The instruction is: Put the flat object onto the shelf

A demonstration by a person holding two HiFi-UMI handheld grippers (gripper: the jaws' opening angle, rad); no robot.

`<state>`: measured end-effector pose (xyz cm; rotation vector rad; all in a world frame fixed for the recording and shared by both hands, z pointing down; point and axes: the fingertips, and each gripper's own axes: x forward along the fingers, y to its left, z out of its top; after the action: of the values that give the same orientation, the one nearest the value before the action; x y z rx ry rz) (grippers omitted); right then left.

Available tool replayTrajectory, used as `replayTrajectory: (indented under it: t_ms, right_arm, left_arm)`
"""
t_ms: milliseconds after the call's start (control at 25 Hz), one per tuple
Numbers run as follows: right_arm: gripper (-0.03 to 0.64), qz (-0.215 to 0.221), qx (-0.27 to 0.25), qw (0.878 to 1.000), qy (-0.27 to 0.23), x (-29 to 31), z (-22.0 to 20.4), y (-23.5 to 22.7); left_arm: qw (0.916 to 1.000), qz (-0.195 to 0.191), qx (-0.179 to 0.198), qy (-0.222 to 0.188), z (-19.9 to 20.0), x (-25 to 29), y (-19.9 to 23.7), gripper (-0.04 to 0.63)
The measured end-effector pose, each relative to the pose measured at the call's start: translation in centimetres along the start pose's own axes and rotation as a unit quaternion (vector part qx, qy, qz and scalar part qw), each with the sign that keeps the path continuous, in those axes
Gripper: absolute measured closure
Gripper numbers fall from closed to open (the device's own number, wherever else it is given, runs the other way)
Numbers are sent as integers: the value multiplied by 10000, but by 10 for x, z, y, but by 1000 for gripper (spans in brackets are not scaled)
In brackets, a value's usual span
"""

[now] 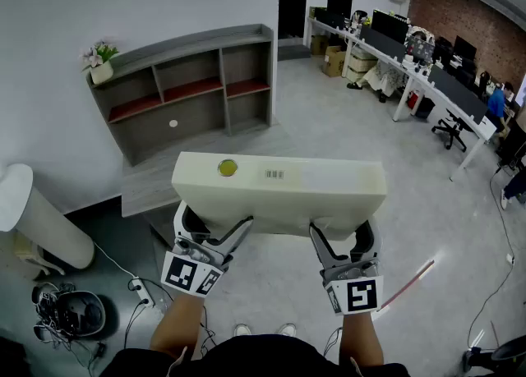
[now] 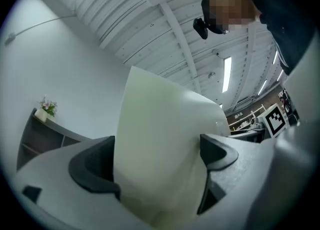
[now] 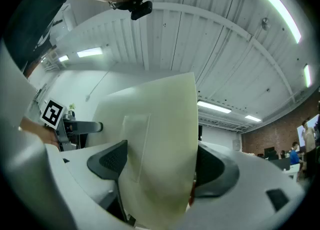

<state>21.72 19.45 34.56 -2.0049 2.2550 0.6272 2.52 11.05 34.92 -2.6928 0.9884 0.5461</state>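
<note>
The left gripper (image 1: 215, 226) and right gripper (image 1: 342, 232) both clamp the cream, flat rectangular foam slab (image 1: 279, 186), held aloft. The grey wooden shelf (image 1: 185, 88) stands well apart at eleven o'clock, so placing is not yet done.

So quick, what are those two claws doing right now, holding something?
Left gripper: closed on the slab.
Right gripper: closed on the same slab.

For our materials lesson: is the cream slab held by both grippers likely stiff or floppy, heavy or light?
Probably stiff: the cream slab juts past left gripper and right gripper without sagging. Likely light: held only at its near edge.
</note>
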Motion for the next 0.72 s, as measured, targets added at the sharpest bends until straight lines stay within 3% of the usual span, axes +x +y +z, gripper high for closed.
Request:
replayTrajectory:
  t_ms: [400,720]
  right_arm:
    - [185,84,-1,9999,-108,3,6,4]
    - [184,217,6,9996,-166,22,10,35]
  left_arm:
    - [10000,46,-9,-52,4,-4,4,69]
    - [9999,120,-62,-92,8,-22,35,69]
